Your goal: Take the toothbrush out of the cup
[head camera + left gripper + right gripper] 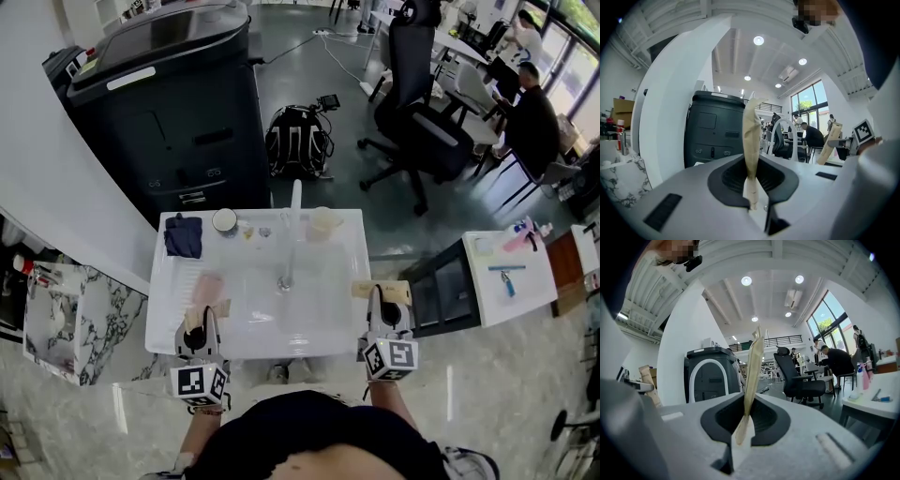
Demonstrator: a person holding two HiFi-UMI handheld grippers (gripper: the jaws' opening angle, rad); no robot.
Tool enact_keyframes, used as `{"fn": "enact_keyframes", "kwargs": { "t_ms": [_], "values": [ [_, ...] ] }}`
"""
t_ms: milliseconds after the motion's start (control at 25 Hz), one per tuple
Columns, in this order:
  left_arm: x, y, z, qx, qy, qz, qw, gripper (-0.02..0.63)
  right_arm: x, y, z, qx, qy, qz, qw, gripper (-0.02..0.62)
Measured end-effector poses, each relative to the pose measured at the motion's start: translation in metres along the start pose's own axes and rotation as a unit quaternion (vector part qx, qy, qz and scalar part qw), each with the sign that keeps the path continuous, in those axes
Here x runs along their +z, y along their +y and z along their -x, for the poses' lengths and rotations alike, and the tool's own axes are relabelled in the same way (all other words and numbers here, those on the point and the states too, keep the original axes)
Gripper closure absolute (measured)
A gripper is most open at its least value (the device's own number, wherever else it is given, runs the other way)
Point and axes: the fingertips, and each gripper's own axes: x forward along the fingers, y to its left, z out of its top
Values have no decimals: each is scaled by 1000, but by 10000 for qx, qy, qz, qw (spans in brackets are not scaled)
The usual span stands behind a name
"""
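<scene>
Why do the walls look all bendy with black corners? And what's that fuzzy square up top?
Left gripper view: the wide lens curves the white pillar and darkens the corners; the blocky patch was added afterwards to hide a face. Right gripper view: same bending, and the ceiling lamps glare white. Head view: the white counter looks washed out.

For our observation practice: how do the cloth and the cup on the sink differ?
The cloth is dark blue; the cup is pale. The cloth lies limp to the left of the tap; the cup stands upright to its right. The cloth covers more of the ledge than the cup. Both sit on the back ledge of the white sink.
</scene>
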Motion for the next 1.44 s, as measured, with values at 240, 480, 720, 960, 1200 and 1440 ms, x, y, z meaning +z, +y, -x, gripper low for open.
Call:
{"fn": "enact_keyframes", "kwargs": {
  "t_ms": [240,480,720,960,1200,1440],
  "values": [
    [-1,5,7,96,-13,-28,9999,569,-18,10,0,100,234,118,9996,563],
    [3,14,11,204,-30,-49,9998,569,-31,16,-3,113,411,153,9990,563],
    [0,20,14,265,25,-45,9996,569,-37,19,-4,152,526,132,9984,563],
    [2,21,15,249,52,-65,9997,569,-35,21,-5,203,547,198,9981,563],
    [-2,25,16,277,88,-51,9996,569,-37,23,-6,227,567,193,9979,563],
    [-1,27,15,267,97,-24,9996,569,-38,25,-9,238,594,143,9978,563]
  ]
}}
